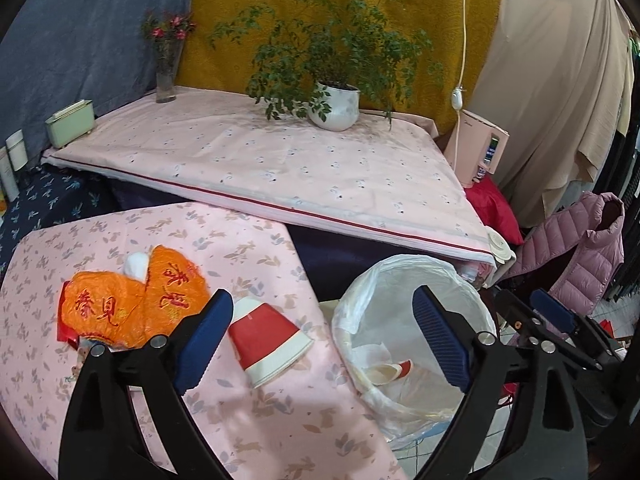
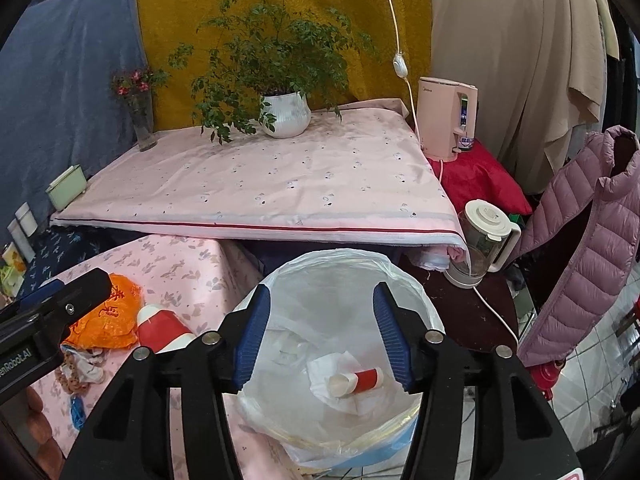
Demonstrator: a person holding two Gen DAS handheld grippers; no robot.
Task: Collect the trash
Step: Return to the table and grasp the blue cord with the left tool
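Hovering over the lined trash bin (image 2: 400, 280), the right gripper (image 2: 324, 340) is showing open, empty jaws; one red paper cup (image 2: 360, 382) is lying inside on tissue. Another red cup (image 1: 268, 340) and an orange bag (image 1: 136, 300) are waiting on the surface at nine o'clock, between the left gripper's (image 1: 320, 340) wide-open jaws.

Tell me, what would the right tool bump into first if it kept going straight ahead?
Probably the bin's plastic liner, or the crumpled paper and red cup lying inside. The right tool is open and empty; depth is hard to judge.

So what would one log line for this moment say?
left gripper: open, empty | right gripper: open over bin | crushed cup: in bin | red cup: on table
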